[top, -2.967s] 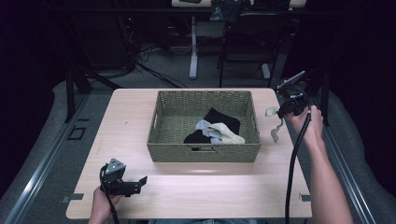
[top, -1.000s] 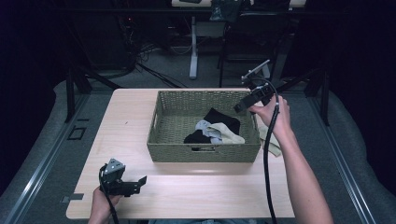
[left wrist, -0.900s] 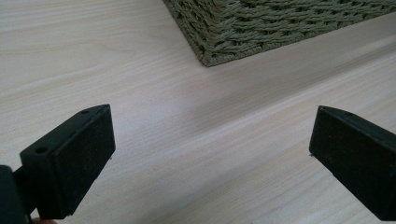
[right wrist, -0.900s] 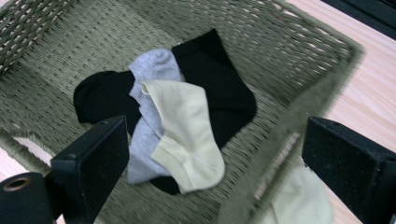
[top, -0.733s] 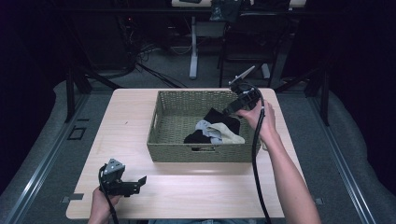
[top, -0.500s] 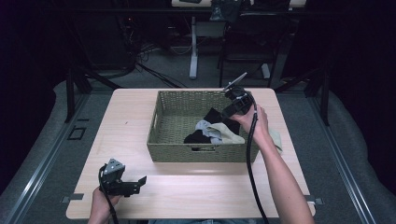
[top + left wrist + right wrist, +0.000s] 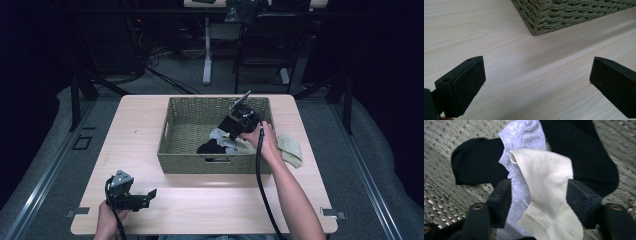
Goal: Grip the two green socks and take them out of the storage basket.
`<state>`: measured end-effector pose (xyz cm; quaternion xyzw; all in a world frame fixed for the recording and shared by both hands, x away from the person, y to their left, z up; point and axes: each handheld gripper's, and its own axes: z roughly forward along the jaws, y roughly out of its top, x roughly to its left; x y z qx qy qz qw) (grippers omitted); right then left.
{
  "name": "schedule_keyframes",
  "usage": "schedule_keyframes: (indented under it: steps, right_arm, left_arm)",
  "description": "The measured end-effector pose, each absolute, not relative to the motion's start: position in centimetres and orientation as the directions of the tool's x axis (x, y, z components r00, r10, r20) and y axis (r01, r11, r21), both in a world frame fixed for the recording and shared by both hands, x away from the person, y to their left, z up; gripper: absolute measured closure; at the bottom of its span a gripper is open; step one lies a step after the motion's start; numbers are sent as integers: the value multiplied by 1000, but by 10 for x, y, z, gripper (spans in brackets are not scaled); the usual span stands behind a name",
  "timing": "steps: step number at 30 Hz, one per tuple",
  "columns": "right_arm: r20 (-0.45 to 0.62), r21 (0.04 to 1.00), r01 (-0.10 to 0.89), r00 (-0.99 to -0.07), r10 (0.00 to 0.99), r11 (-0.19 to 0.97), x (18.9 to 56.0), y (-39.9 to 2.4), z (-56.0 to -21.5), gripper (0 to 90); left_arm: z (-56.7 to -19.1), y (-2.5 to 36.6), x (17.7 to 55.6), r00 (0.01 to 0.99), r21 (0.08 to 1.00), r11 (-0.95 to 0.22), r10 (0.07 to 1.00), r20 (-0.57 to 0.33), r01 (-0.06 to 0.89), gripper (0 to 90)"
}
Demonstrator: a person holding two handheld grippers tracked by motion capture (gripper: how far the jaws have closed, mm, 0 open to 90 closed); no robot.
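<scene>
**A:** Nearest the person, the left hand-held gripper (image 7: 150,194) lies low on the wooden surface (image 7: 210,200), jaws spread wide with nothing but bare wood between them.

**B:** And just past it, in the left gripper view, a corner of the woven basket (image 7: 564,15).

**A:** Further in, the right hand-held gripper (image 7: 537,195) is down inside that basket, its jaws just been closing, now half shut with a cream sock (image 7: 549,195) and a grey sock (image 7: 520,182) between them.

**B:** Pinching yet? The pads sit right beside the cloth, but I can't call it a firm squeeze.

**A:** Both socks lie on the basket's floor, over a black sock (image 7: 474,162), with more black cloth on the other side.

**B:** Off to the right, outside the basket, a pale green sock (image 7: 292,150) lies flat on the surface.
</scene>
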<state>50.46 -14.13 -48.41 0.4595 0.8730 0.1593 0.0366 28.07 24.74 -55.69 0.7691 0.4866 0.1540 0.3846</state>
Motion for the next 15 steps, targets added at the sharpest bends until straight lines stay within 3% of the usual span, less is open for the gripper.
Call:
schedule_keyframes:
  steps: [6, 13, 15]
  right_arm:
    - [68, 266, 798, -575, 815, 541, 508, -136, -496, 545]
    - [64, 241, 809, -564, 823, 536, 511, -135, -501, 853]
    - [59, 247, 809, -561, 826, 533, 510, -136, -498, 876]
  left_arm:
    - [-556, 248, 280, 481, 739, -234, 866, -137, 632, 4]
    - [-556, 248, 280, 481, 736, -236, 866, -137, 635, 5]
    - [-557, 248, 280, 479, 736, -234, 867, -138, 635, 5]
